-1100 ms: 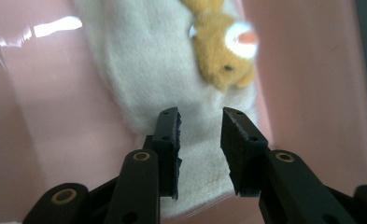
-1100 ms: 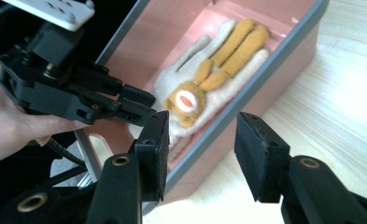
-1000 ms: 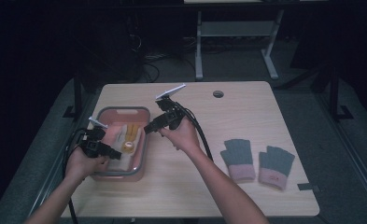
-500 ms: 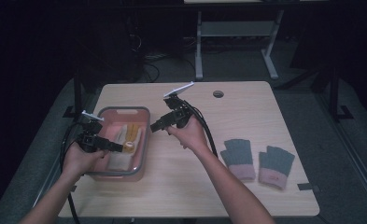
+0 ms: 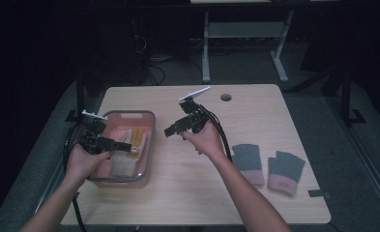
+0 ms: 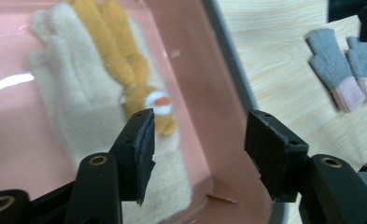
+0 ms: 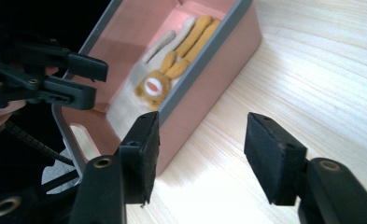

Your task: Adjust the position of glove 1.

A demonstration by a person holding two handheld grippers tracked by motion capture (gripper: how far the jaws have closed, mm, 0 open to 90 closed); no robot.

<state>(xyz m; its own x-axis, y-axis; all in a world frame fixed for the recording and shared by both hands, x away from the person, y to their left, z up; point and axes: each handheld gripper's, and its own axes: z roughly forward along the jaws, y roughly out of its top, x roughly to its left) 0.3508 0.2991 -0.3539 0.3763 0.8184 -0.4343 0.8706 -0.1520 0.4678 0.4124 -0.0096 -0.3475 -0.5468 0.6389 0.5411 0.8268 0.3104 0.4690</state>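
Wooden table (image 5: pixel 187 193), pink bin (image 5: pixel 146 145) at its left.
Cream glove (image 6: pixel 74 121) lies lengthwise in it, fingers pointing far; left gripper (image 6: pixel 197 154) and right gripper (image 7: pixel 200 151) hover wide, empty.

A cream glove (image 6: pixel 83 116) and an orange glove (image 6: pixel 120 60) are lying flat, overlapping, inside the pink grey-rimmed bin (image 5: pixel 149 145), fingers seemingly pointing toward the bin's far end.

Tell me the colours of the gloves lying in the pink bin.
One cream glove, one orange glove; clearest in the left gripper view.
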